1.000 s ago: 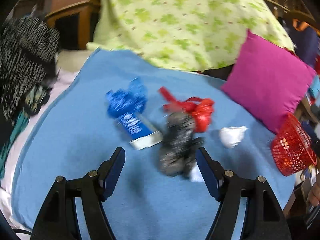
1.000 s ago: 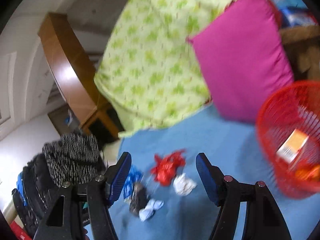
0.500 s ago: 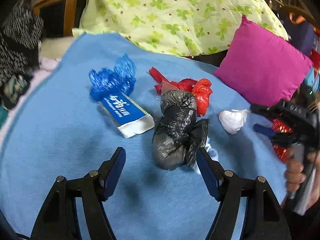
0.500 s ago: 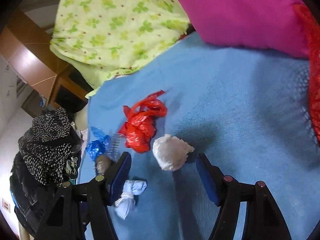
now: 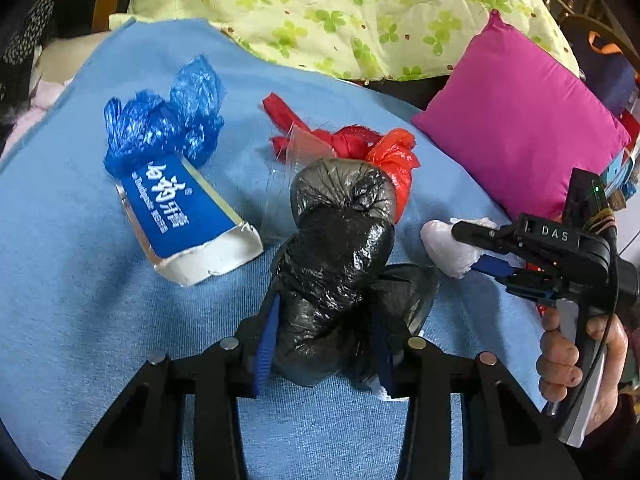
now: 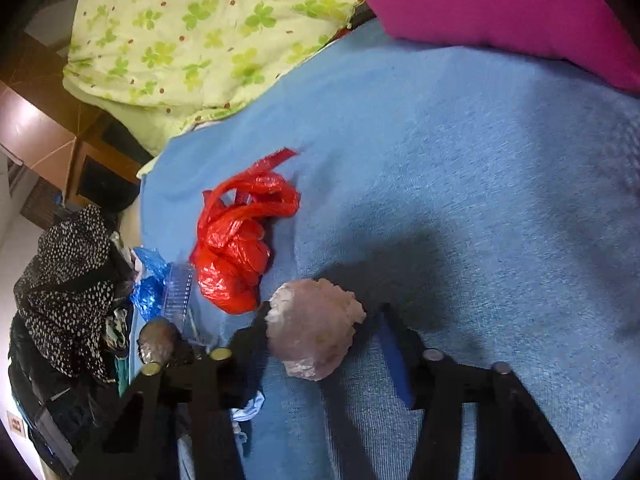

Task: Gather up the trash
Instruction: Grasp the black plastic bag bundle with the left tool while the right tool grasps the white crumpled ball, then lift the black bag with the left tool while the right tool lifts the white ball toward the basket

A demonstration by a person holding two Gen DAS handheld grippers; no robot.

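Left gripper (image 5: 326, 344): I've just been closing it; pads clench the black bag (image 5: 340, 264) at 6 o'clock on the blue cloth (image 5: 80, 300).
Right gripper (image 6: 320, 344): jaws just closing around the white wad (image 6: 312, 332); far pad's contact unclear.
Tip: I confirm both grips, then lift straight, clear of the red bag (image 6: 236, 248).

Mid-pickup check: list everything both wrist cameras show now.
black bag: 1, black, blanket centre
white wad: 1, white, right of black bag
red bag: 1, red, behind black bag
blue bag: 1, blue, far left
toothpaste box: 1, blue-white, beside blue bag
blanket: 1, blue, underneath
cushion: 1, pink, right
quilt: 1, green-patterned, behind
left gripper: jaws just closed, shut on black bag
right gripper: jaws just closing around white wad, contact unclear
hand: 1, holding right gripper
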